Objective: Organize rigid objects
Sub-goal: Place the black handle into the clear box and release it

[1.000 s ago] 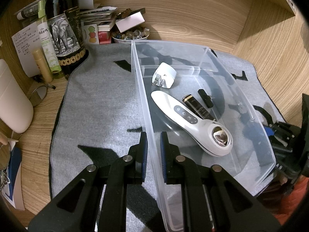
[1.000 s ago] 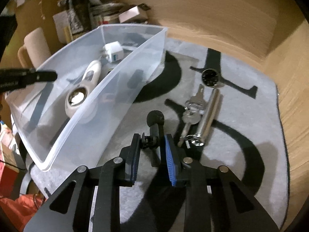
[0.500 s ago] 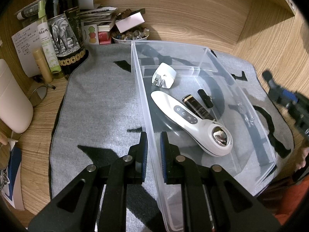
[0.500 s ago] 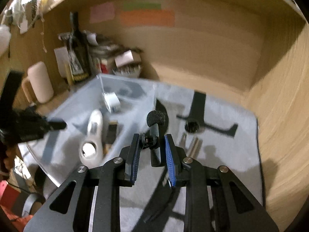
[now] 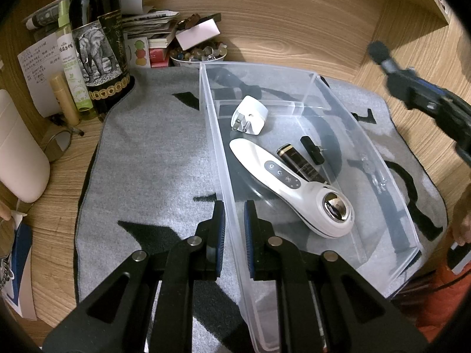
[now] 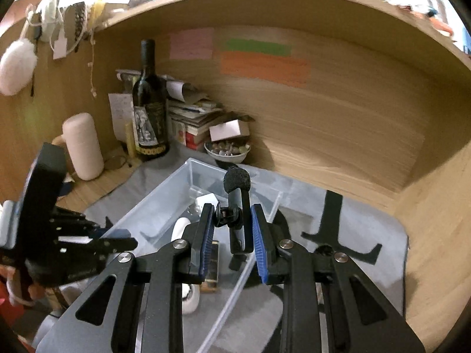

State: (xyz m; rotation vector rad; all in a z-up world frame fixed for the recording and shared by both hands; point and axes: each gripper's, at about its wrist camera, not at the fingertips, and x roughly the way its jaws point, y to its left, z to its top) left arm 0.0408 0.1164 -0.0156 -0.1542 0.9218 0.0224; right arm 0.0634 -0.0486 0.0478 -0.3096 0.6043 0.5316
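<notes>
A clear plastic bin [image 5: 368, 153] stands on a grey mat [image 5: 153, 158]. In it lie a white plug adapter [image 5: 250, 114], a white handheld device [image 5: 291, 185], a dark tube [image 5: 300, 161] and a small black piece [image 5: 310, 150]. My left gripper [image 5: 234, 220] is shut on the bin's near left wall. My right gripper [image 6: 231, 229] is shut on a small black microphone [image 6: 237, 194] with a foam head, held in the air above the bin [image 6: 164, 203]. The microphone also shows in the left wrist view [image 5: 382, 58], high at the right.
At the back left stand a dark wine bottle [image 5: 98, 41], a green spray bottle [image 5: 70, 58], a beige tube [image 5: 63, 97], stacked papers [image 5: 147, 26] and a bowl of stones [image 5: 200, 54]. A cream container [image 5: 17, 153] stands left. Wooden walls enclose the desk.
My right gripper has lifted the microphone off the mat, up and left over the bin. My left gripper has kept its hold on the bin wall.
</notes>
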